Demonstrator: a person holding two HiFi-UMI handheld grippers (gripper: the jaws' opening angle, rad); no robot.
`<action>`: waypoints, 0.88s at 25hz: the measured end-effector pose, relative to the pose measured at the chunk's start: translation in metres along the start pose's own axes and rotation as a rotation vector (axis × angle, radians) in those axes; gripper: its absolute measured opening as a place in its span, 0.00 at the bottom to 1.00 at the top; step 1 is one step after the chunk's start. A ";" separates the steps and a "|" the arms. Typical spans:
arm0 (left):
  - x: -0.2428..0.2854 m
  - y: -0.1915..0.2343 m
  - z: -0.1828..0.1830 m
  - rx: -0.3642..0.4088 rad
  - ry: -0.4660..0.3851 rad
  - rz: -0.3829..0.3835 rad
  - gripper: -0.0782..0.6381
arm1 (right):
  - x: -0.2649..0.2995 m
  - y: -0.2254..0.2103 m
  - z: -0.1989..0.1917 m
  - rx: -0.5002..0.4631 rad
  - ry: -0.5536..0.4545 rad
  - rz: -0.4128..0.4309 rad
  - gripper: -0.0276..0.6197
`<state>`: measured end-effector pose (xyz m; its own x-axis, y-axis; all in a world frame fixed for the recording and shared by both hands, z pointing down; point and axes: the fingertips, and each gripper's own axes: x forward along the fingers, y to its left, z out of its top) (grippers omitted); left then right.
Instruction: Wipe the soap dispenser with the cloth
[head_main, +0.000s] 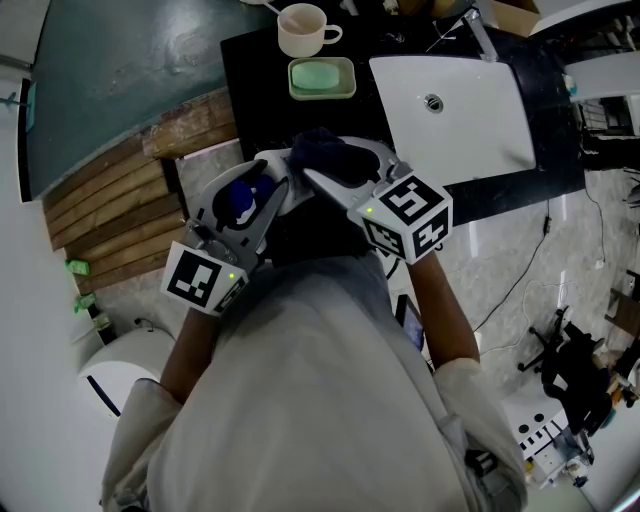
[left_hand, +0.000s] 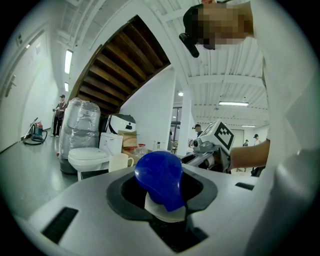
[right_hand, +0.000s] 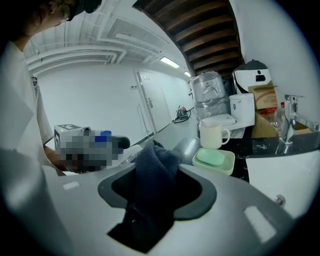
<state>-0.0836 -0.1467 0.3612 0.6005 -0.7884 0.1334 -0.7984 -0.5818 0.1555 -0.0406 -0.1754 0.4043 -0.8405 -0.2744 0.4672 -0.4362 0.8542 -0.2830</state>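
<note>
The left tool (head_main: 243, 205) was clamped on the soap dispenser (left_hand: 161, 181), held near the person's chest, short of the tabletop (head_main: 258, 72). Its glossy blue top looked hard, light and probably slippery, so a grip low on the pale neck seemed safest. The right tool (head_main: 330, 175) pinched the soft, limp cloth (right_hand: 152, 175) by a bunched fold; no brand or writing was legible on either.
</note>
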 end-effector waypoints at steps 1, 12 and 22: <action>0.000 0.000 0.000 0.000 0.002 0.000 0.30 | 0.000 -0.001 -0.001 0.002 0.001 -0.002 0.32; 0.000 0.001 0.001 -0.006 0.000 0.007 0.30 | 0.002 -0.012 -0.012 0.035 0.004 -0.017 0.32; 0.000 -0.001 0.001 0.000 -0.002 0.004 0.30 | 0.002 -0.020 -0.021 0.056 0.016 -0.030 0.32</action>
<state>-0.0830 -0.1463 0.3606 0.5970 -0.7913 0.1324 -0.8010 -0.5784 0.1547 -0.0275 -0.1839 0.4283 -0.8218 -0.2921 0.4891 -0.4789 0.8193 -0.3153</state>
